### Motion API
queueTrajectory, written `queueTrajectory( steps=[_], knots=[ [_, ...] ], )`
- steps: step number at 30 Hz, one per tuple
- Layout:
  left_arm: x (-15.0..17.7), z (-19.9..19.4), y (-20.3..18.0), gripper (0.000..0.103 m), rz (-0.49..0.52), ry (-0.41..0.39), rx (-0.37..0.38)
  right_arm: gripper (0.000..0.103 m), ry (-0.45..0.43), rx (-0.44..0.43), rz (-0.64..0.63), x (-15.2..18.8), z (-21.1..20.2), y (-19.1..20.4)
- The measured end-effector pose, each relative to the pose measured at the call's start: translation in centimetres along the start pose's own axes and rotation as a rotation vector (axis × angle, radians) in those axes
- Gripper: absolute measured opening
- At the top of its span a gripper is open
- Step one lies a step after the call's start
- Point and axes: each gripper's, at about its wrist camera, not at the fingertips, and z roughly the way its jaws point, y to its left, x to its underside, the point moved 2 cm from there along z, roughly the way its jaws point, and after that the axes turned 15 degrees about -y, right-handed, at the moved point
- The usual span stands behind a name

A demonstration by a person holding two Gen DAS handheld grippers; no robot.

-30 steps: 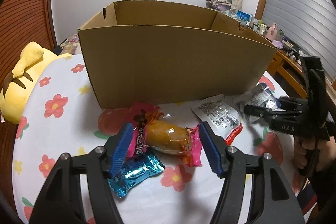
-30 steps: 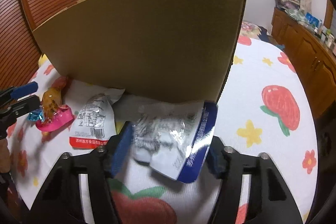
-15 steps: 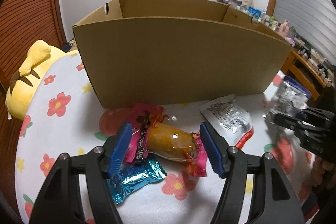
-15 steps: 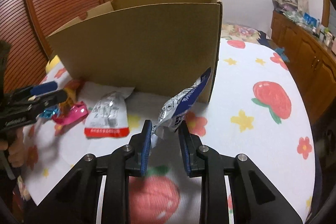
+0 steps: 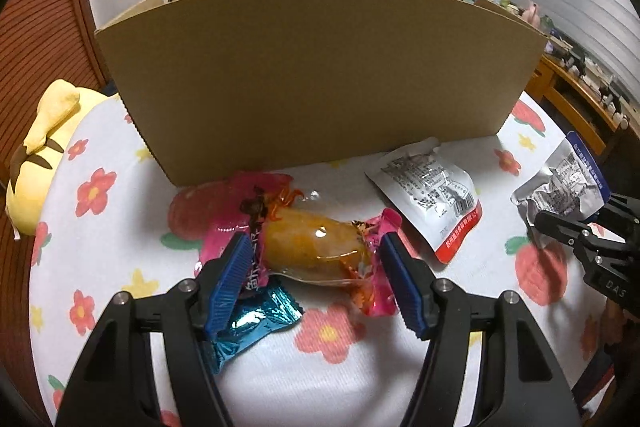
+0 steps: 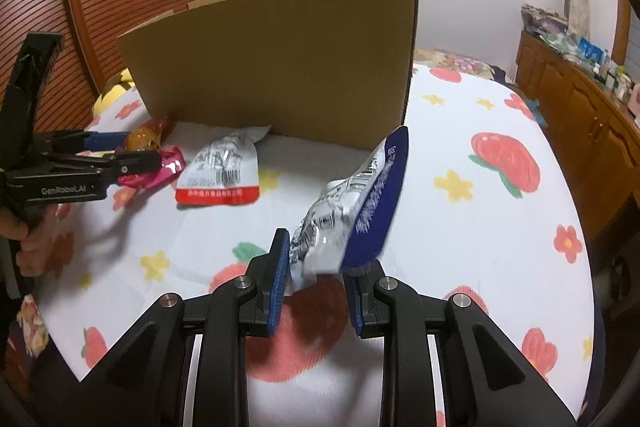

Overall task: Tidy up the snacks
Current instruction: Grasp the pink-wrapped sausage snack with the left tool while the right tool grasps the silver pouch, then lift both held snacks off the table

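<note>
Blue-padded left gripper (image 5: 312,283) stands open around the pink-ended clear packet with an orange snack (image 5: 312,247), whose long axis runs left to right; it half hides a teal foil candy (image 5: 252,323). Since a second ago, the right gripper (image 6: 316,279) has clamped on the silver-and-blue foil pouch (image 6: 360,211) and lifted it; the pouch points up-right. Behind, the brown cardboard box (image 6: 280,67) hides its inside.

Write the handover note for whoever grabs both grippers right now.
Right gripper: shut on the silver-and-blue pouch, lifted off the bed.
Left gripper: open, straddling the pink-wrapped orange snack, not gripping.
On the bedspread before the cardboard box: red-edged silver pouch, teal candy.
Done: one pouch picked up.
Left: box it, then the other three.
</note>
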Motion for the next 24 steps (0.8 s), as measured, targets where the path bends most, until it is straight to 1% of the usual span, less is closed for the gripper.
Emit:
queueTrajectory(
  steps=[5,9,11,14,16,18,20,24],
  knots=[
    [-0.6,0.3,-0.1,0.067,0.035,-0.001,-0.008,0.024,-0.001,0.003,-0.004,0.2,0.1,-0.2],
    [-0.8,1.3,-0.3,0.076,0.074,0.013,-0.013,0.024,-0.004,0.000,-0.001,0.3,0.0,-0.2],
    [-0.7,1.8,-0.2,0.079,0.070,0.016,-0.008,0.024,-0.005,-0.006,0.009,0.4,0.0,-0.4],
    [-0.6,1.8,0.3,0.080,0.039,0.016,0.008,0.024,-0.006,-0.014,0.022,0.5,-0.1,-0.6],
    [-0.6,1.8,0.5,0.078,0.028,0.018,0.017,0.024,-0.007,-0.016,0.025,0.4,-0.1,-0.5],
    [-0.5,1.5,0.7,0.071,0.025,0.019,0.025,0.024,-0.006,-0.018,0.025,0.4,-0.1,-0.6],
    [-0.4,1.1,0.6,0.065,0.033,0.004,0.024,0.024,-0.007,-0.018,0.024,0.4,-0.1,-0.6],
    [0.0,0.3,0.1,0.062,0.053,-0.007,0.025,0.024,-0.008,-0.016,0.021,0.5,0.0,-0.6]
  ],
)
